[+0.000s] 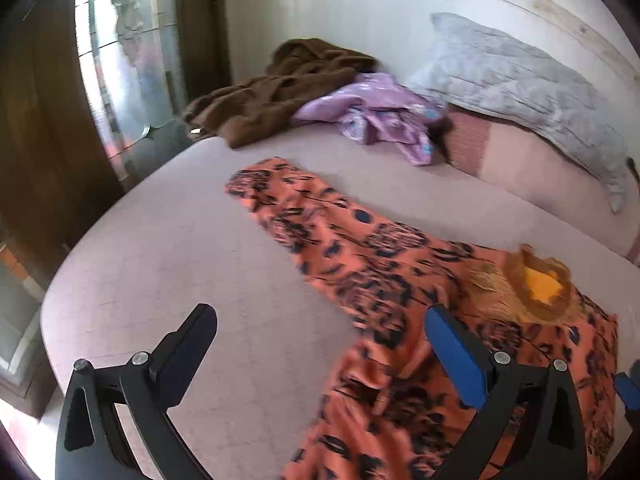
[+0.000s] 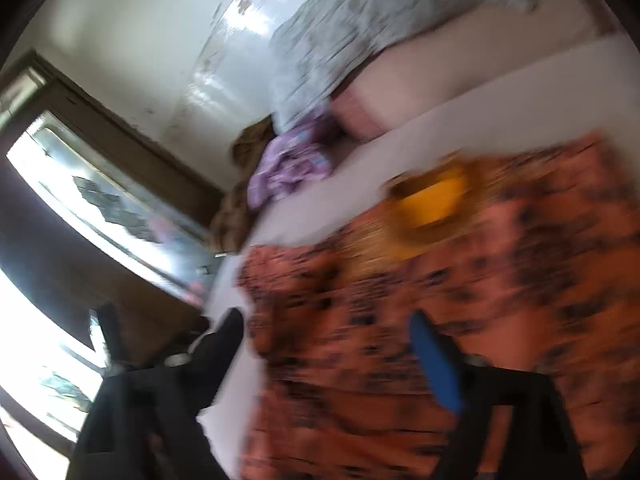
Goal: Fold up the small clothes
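**Both grippers hanging open over the orange top, and plenty of room for a bad pinch**

The orange patterned garment (image 1: 400, 280) is lying spread on the pale bed sheet (image 1: 180, 260), one sleeve reaching toward the far side and its yellow neckline (image 1: 540, 288) facing up. The left gripper (image 1: 320, 344) is hovering just above the near edge of the cloth with its jaws standing wide apart and nothing between them; its blue-padded finger is sitting over the fabric while the dark one is over bare sheet. The right gripper (image 2: 328, 356) is also gaping with nothing in it, though its view is smeared with blur, so I am only guessing that it is close above the body of the garment (image 2: 440, 300) and not pressing on it.

The risk I am seeing is in the grab. With one left finger off the cloth, a closing pinch is likely to be catching the sheet along with the hem, and then the whole bed cover is lifting with the fold. The fabric looks thin and slippery, so a shallow bite is likely to be sliding out halfway. If the two hands are not gripping at matching points, the fold is coming out skewed. The purple garment (image 1: 372, 116) and brown blanket (image 1: 280, 92) are lying well apart, so they are not threatening anything.
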Available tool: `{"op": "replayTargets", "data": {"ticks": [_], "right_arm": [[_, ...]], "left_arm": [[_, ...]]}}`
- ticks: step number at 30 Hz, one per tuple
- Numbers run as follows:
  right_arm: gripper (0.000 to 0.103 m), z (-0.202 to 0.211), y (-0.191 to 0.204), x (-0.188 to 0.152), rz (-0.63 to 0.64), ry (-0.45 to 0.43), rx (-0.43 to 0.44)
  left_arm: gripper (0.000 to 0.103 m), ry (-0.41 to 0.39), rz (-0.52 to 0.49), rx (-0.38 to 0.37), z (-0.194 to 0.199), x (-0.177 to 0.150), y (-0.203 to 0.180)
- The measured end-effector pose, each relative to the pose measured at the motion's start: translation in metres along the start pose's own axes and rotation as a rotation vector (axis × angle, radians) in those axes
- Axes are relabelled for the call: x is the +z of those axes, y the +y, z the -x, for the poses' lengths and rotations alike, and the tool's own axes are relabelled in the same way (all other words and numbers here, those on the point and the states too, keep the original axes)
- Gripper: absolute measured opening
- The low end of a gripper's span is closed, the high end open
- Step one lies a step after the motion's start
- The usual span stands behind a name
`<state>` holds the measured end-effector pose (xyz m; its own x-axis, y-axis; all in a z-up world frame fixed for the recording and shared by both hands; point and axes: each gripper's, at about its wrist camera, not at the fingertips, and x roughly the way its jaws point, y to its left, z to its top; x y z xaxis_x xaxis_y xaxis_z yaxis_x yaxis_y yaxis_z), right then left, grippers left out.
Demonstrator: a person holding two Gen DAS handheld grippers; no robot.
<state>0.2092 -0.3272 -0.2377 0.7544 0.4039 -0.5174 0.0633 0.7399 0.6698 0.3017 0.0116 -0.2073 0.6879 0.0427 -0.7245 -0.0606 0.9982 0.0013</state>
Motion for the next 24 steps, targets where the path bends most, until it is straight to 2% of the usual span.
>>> {"op": "replayTargets", "data": {"ticks": [2,6,10,12,14,15,16,17,20,22,24], "right_arm": [[0.055,0.017,-0.026,0.005,-0.028,-0.012,-0.052],[0.051,0.046,-0.095,0.013,-0.228,-0.080,-0.112],[0.051,0.042,-0.127,0.026,-0.355,-0.051,-0.125],[0.051,0.036,-0.130,0.031,-0.364,-0.028,-0.144],[0.051,0.027,-0.136,0.033,-0.380,0.008,-0.160],[0.051,0.022,-0.141,0.030,-0.386,0.044,-0.188],[0.045,0.012,-0.147,0.028,-0.390,0.103,-0.248],[0.043,0.006,-0.152,0.025,-0.394,0.129,-0.276],[0.045,0.011,-0.149,0.032,-0.379,0.088,-0.270],[0.045,0.018,-0.133,0.040,-0.297,0.024,-0.244],[0.045,0.013,-0.117,0.041,-0.221,0.013,-0.200]], "left_arm": [[0.100,-0.001,-0.052,-0.026,0.000,-0.004,-0.018],[0.077,0.033,-0.197,-0.065,-0.008,-0.020,-0.065],[0.077,0.087,-0.288,-0.067,-0.025,-0.034,-0.098],[0.077,0.128,-0.309,-0.005,-0.041,-0.037,-0.108],[0.077,0.160,-0.340,0.112,-0.057,-0.040,-0.109],[0.077,0.177,-0.365,0.204,-0.071,-0.042,-0.108],[0.078,0.187,-0.369,0.241,-0.077,-0.043,-0.106],[0.078,0.189,-0.354,0.247,-0.083,-0.041,-0.102],[0.078,0.195,-0.298,0.224,-0.084,-0.031,-0.088],[0.078,0.201,-0.278,0.220,-0.085,-0.028,-0.082],[0.078,0.213,-0.257,0.199,-0.084,-0.027,-0.080]]}}
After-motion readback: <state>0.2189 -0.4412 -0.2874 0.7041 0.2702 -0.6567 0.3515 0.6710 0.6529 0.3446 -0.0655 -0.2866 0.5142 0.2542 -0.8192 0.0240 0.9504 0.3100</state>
